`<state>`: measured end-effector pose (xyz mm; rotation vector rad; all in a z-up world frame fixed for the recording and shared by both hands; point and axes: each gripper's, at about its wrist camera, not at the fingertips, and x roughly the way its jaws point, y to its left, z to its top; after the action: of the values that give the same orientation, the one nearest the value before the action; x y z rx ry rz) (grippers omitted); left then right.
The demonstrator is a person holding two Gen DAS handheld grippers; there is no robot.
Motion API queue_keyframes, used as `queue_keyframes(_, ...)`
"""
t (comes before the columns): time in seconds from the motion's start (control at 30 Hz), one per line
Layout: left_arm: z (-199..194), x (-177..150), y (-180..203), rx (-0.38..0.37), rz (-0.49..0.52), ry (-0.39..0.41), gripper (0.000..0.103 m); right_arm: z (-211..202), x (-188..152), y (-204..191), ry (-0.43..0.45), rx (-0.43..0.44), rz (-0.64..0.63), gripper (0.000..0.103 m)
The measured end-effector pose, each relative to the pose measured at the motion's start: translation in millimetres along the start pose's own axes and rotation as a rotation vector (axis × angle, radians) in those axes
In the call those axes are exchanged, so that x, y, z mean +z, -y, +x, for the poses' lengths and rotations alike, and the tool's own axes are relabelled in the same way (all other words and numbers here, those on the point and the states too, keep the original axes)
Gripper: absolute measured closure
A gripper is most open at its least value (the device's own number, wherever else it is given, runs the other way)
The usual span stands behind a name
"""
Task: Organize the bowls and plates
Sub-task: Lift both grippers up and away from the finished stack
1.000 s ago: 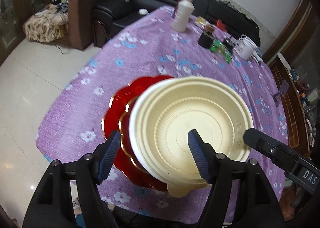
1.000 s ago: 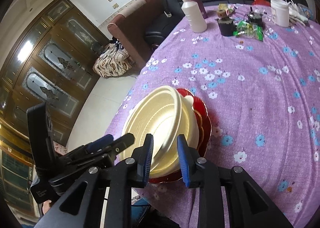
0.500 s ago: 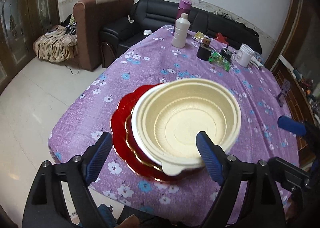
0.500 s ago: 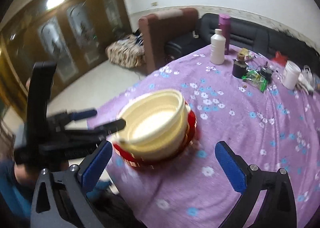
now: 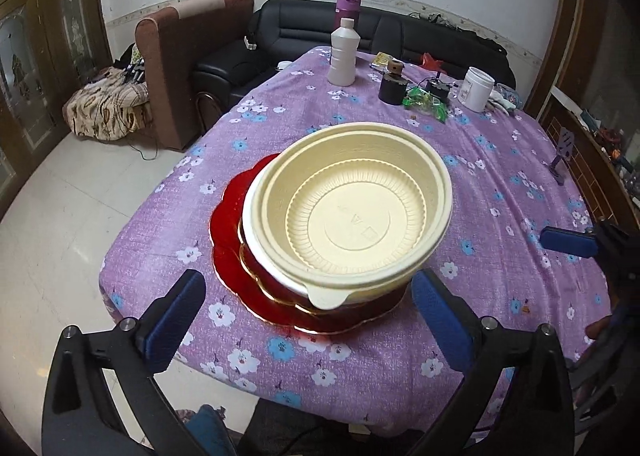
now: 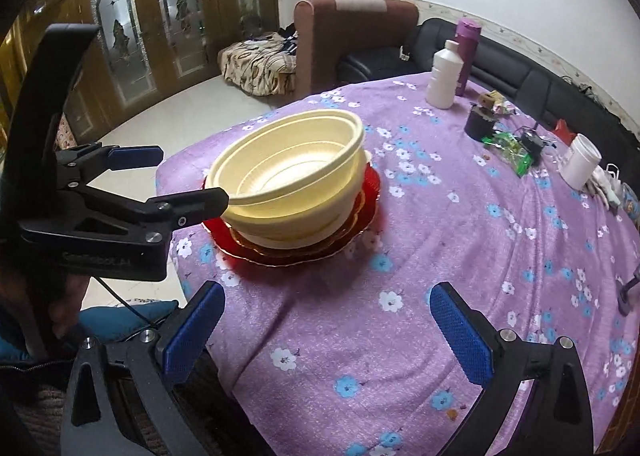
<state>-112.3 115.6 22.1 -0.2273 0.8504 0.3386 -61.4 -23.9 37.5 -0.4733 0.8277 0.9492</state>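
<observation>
A home living room: black sofa; brown armchair; flowered tablecloth.

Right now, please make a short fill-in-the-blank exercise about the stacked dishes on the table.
1. The cream plastic bowls sit nested on scalloped ____ plates.
2. The purple tablecloth carries a printed pattern of small ____.
3. The tall white plastic bottle is closed with a white ____.

Missing words: red; flowers; cap

1. Cream bowls sit nested on red plates, near the table's front left edge.
2. The left gripper is opening, with nothing pressed between its blue pads.
3. A white bottle stands by the far edge.
</observation>
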Motion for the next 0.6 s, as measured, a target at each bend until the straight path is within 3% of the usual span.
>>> queue_keyframes(0.2, 4.0, -9.6, 2.4, -0.022, -0.015, -0.046, 0.0, 3.8, -2.2, -3.3, -0.023, 0.0, -0.023, 0.0)
queue_keyframes(0.6, 3.8, -16.2, 15.4, -0.003, 0.015, -0.039, 0.0, 9.9, -3.3, 2.4, -0.045, -0.028, -0.013, 0.0)
